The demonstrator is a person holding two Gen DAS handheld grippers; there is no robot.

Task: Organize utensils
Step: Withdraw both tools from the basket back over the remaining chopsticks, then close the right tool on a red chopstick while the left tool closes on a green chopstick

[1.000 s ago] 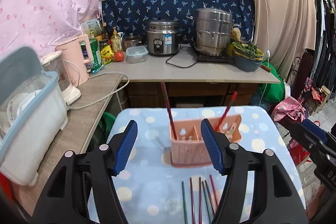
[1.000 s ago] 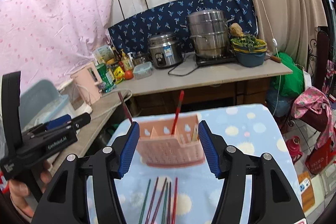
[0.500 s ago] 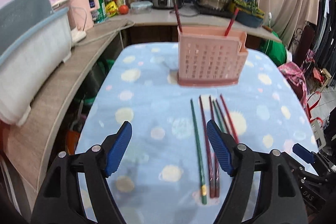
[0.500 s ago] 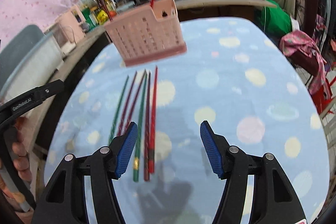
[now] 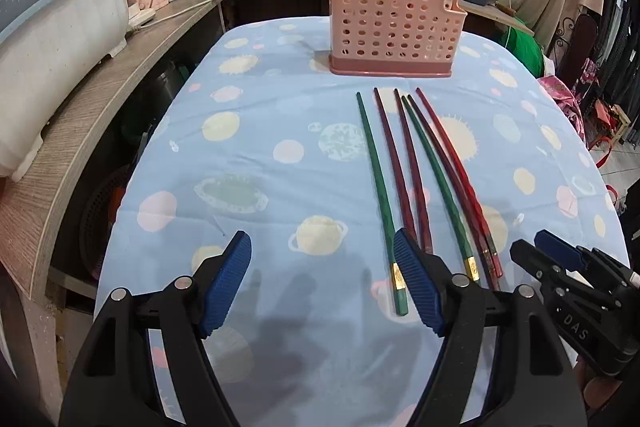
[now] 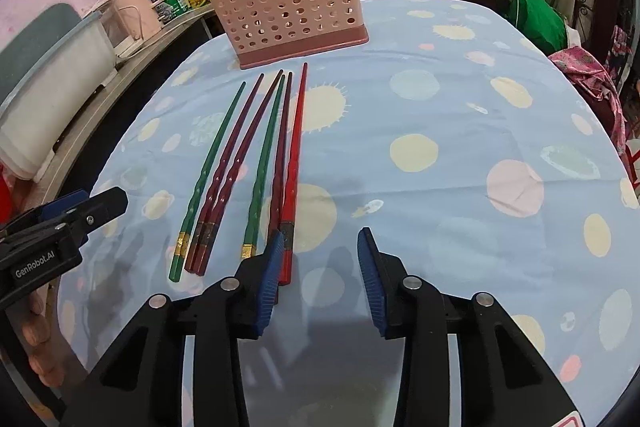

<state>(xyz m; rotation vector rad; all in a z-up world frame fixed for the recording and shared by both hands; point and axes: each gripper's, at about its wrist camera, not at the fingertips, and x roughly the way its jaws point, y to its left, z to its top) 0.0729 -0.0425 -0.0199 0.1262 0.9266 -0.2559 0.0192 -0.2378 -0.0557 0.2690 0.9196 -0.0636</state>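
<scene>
Fingers of right gripper (image 6: 318, 269) just narrowed, holding nothing; both grippers dropped toward chopsticks (image 5: 416, 167); left gripper (image 5: 322, 281) wide.

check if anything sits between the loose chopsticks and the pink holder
Nothing visible does. The chopsticks lie side by side on the tablecloth, tips pointing at the pink holder, with only bare cloth between.

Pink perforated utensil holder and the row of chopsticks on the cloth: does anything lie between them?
Nothing: both wrist views show only bare blue spotted tablecloth between the pink perforated utensil holder and the chopstick tips.
</scene>
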